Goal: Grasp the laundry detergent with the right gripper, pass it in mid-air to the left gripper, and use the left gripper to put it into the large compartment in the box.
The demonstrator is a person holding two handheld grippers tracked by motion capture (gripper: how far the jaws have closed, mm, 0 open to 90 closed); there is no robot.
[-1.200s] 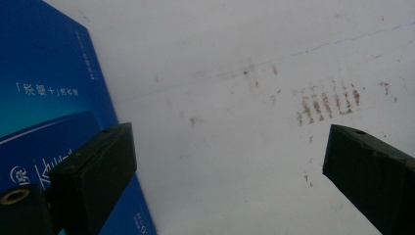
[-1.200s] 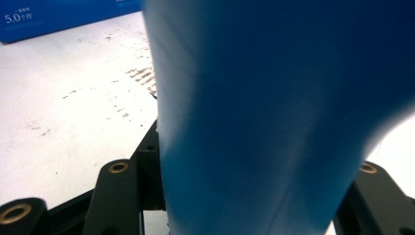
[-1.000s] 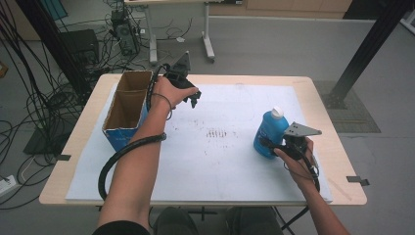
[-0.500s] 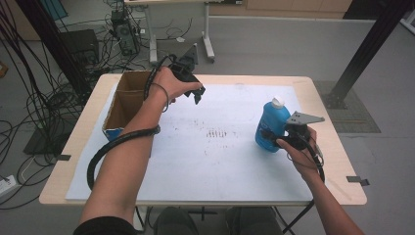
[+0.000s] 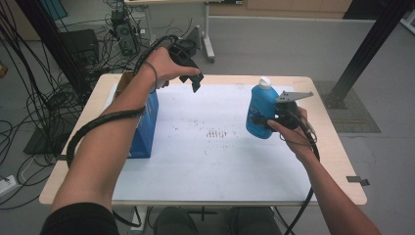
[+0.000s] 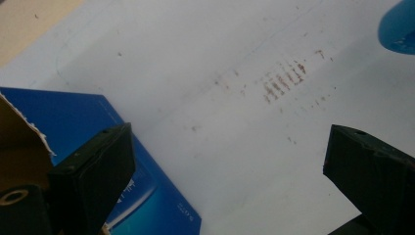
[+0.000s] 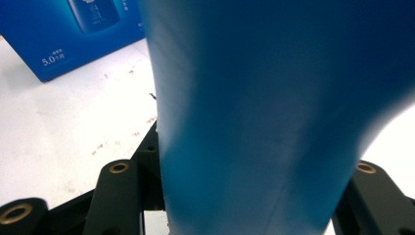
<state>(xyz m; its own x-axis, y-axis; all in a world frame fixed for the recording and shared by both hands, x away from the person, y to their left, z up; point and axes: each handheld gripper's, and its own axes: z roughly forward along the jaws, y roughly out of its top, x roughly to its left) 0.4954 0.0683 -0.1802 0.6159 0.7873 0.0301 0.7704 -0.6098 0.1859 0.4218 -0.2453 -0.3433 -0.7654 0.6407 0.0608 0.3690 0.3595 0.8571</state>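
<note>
Gripping the blue bottle (image 5: 262, 111) firmly in my right tool (image 5: 272, 117), I should keep it upright toward the box (image 5: 147, 128); left tool (image 5: 195, 82) hangs wide, empty.

Box (image 5: 147, 128) at the table's (image 5: 333, 161) left, bottle (image 5: 261, 112) right.

Blue bottle (image 7: 274, 112) blurred, cut off top and bottom; box (image 5: 147, 122) half hidden behind forearm.

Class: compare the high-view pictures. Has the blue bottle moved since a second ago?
Yes. The blue bottle, clamped in the right gripper, has risen and shifted slightly left, toward the brown smudges on the white sheet.
</note>
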